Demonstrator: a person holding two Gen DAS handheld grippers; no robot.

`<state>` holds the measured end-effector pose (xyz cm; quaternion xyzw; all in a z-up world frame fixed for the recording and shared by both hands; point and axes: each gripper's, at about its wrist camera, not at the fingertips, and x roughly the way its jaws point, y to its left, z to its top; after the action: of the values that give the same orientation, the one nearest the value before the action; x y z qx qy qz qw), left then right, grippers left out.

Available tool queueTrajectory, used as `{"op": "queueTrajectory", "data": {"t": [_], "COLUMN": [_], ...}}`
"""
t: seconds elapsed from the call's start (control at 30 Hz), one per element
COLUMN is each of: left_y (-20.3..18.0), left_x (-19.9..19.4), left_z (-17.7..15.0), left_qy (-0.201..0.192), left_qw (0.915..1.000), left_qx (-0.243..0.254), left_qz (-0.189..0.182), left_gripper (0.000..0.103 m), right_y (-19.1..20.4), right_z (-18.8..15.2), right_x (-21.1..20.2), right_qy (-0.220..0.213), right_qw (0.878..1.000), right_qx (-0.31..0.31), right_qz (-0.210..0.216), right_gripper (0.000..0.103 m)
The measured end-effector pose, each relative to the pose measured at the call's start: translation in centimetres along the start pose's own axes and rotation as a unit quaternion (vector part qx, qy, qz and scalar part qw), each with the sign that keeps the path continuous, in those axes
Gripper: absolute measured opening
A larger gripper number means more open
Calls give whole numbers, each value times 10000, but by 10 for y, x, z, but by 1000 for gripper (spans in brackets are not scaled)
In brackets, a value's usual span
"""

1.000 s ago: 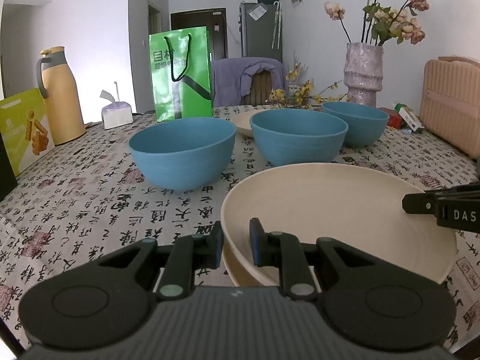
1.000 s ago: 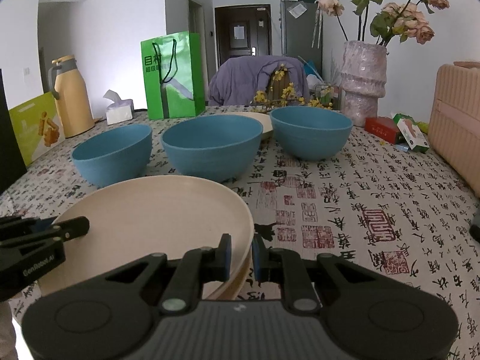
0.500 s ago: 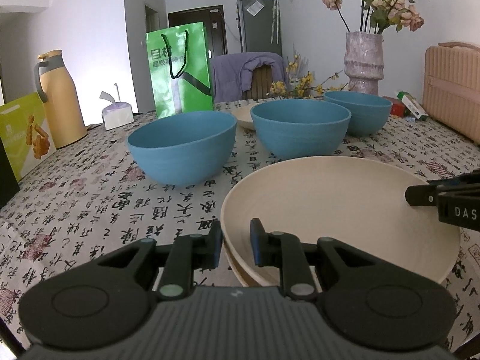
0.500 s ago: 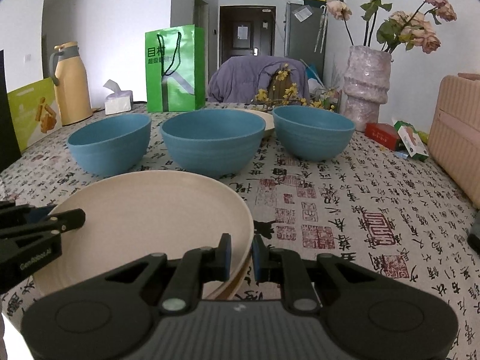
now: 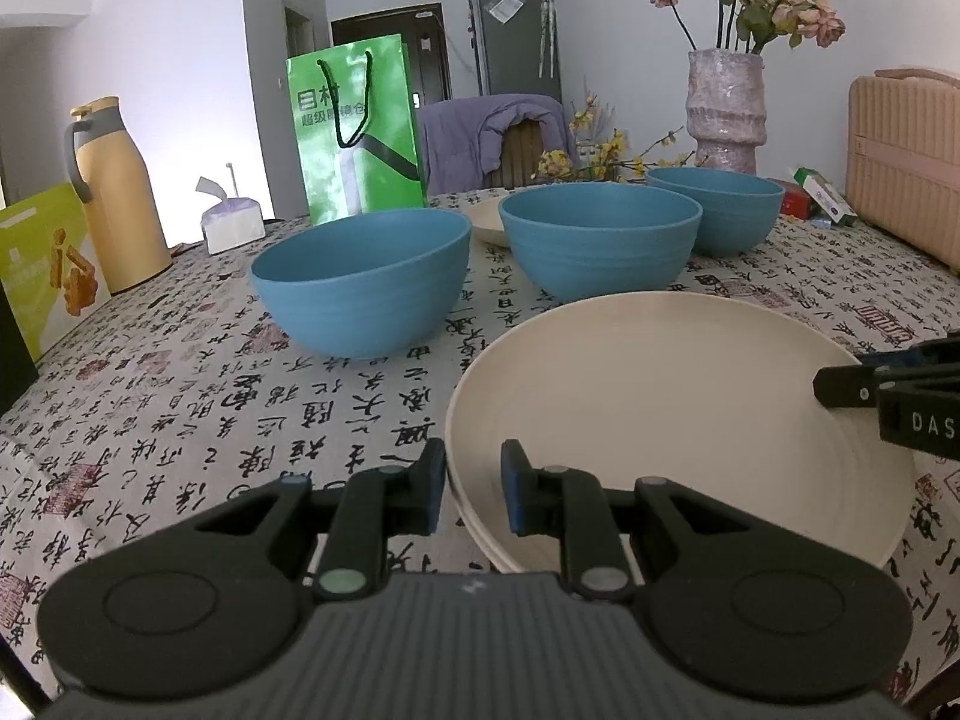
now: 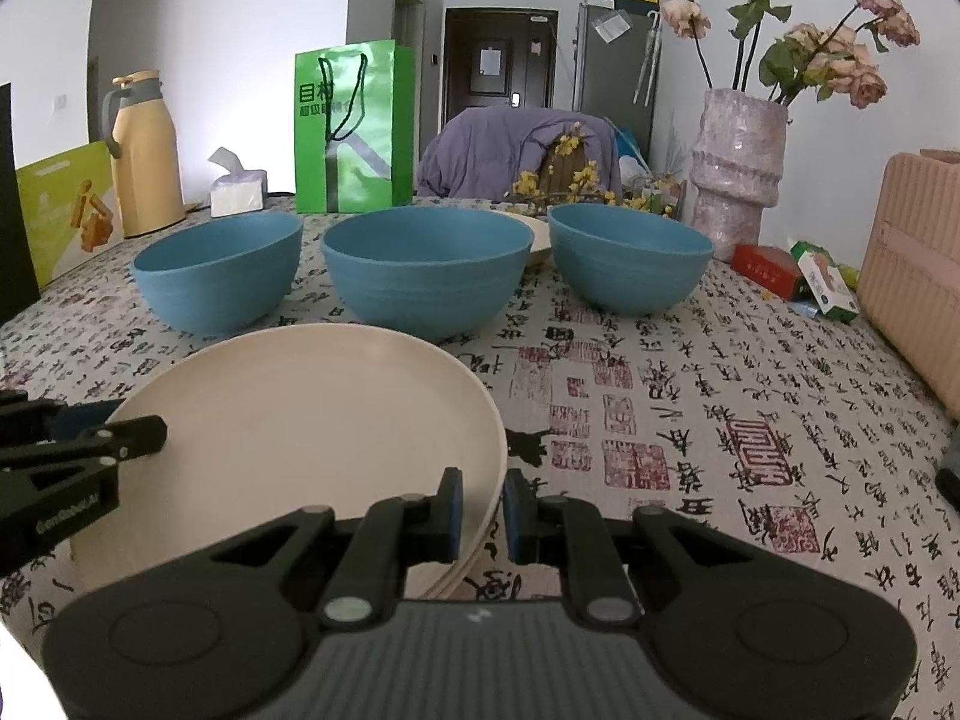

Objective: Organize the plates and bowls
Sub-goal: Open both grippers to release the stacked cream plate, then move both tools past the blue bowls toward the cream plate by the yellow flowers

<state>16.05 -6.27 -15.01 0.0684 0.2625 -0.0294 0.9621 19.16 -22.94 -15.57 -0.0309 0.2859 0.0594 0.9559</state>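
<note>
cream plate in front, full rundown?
The cream plate is round, matte, shallow with a raised rim, empty. It sits level, apparently atop another like it, near the table edge before three blue bowls. The left gripper clamps its left rim, the right gripper its right rim.

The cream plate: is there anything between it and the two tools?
Nothing visible. The left tool is shut on the near left rim of the cream plate, and the right tool is shut on its near right rim. The three blue bowls stand behind it, apart from both.
</note>
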Motion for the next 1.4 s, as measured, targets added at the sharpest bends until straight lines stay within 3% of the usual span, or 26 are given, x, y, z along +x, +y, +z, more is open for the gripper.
{"op": "queueTrajectory", "data": {"t": [0.23, 0.37, 0.43, 0.5, 0.6, 0.7, 0.8, 0.87, 0.93, 1.07, 1.4], "left_y": [2, 10, 13, 16, 22, 27, 29, 32, 36, 44, 50], "left_x": [0, 0, -2, -5, -11, -19, -27, -32, -37, -43, -56], "left_z": [0, 4, 5, 8, 12, 15, 17, 18, 20, 24, 34], "left_qy": [44, 137, 118, 62, -42, -150, -225, -236, -219, -80, -155], "left_qw": [9999, 9992, 9990, 9989, 9984, 9979, 9975, 9969, 9959, 9941, 9934], "left_qx": [-73, -301, -358, -413, -516, -585, -600, -655, -749, -864, -901], "left_qz": [-56, -213, -229, -199, -247, -243, -301, -354, -453, -648, -699], "left_gripper": [19, 23, 27, 40, 50, 77, 86, 103, 103, 103, 103], "right_y": [-2, -14, -21, -26, -30, -29, -27, -27, -27, -30, -33], "right_z": [1, 4, 5, 5, 6, 7, 9, 10, 12, 14, 19], "right_x": [1, 2, 0, -3, -9, -16, -25, -30, -35, -43, -53], "right_qy": [43, 128, 122, 85, 8, -79, -197, -229, -239, -216, -218], "right_qw": [10000, 9985, 9972, 9961, 9946, 9938, 9931, 9927, 9921, 9904, 9906], "right_qx": [70, 450, 622, 746, 834, 859, 845, 860, 885, 991, 942], "right_qz": [57, 301, 409, 472, 617, 702, 786, 817, 856, 943, 966], "right_gripper": [15, 17, 24, 34, 43, 65, 82, 94, 103, 103, 103]}}
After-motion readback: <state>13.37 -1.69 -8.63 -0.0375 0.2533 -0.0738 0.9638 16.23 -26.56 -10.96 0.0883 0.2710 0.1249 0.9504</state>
